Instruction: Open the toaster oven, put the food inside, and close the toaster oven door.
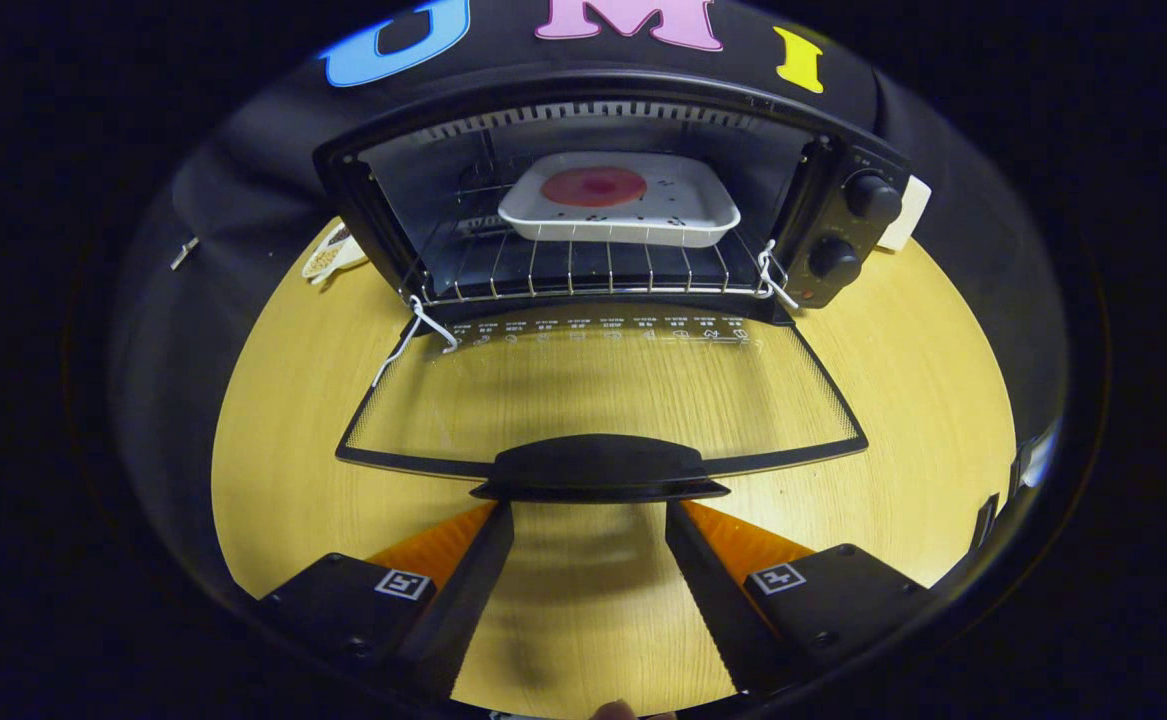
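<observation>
I see the toaster oven (603,200) facing my gripper (590,512), door (598,395) folded flat toward spread fingers (tray (619,212) lying crosswise inside).

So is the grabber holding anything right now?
No, nothing. The gripper is open, its fingers apart just below the handle of the toaster oven's lowered door, not pressing on it. The food tray already sits on the rack inside.
</observation>
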Demonstrator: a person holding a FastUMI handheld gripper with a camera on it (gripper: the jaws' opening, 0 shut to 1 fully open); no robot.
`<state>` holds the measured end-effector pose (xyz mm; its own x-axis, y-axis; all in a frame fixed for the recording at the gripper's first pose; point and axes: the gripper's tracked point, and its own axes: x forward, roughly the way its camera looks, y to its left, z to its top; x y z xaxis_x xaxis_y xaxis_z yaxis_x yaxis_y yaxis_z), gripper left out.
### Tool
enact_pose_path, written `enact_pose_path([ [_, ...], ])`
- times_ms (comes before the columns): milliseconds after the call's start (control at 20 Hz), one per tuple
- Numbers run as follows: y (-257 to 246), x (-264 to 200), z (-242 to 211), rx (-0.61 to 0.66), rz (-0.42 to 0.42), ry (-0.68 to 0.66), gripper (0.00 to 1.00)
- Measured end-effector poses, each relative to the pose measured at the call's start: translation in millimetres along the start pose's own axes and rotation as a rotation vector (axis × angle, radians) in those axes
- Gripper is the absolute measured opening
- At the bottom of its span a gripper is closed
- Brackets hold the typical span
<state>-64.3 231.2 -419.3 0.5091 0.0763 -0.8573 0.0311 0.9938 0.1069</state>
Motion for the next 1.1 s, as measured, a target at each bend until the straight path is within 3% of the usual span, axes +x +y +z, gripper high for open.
enact_pose_path([
  [250, 0, -20, 12, 0.014, 0.027, -0.074, 0.99],
  [600, -8, -45, 49, -0.071, 0.029, -0.231, 0.99],
  [1100, -4, -68, 101, -0.041, 0.058, -0.338, 0.99],
])
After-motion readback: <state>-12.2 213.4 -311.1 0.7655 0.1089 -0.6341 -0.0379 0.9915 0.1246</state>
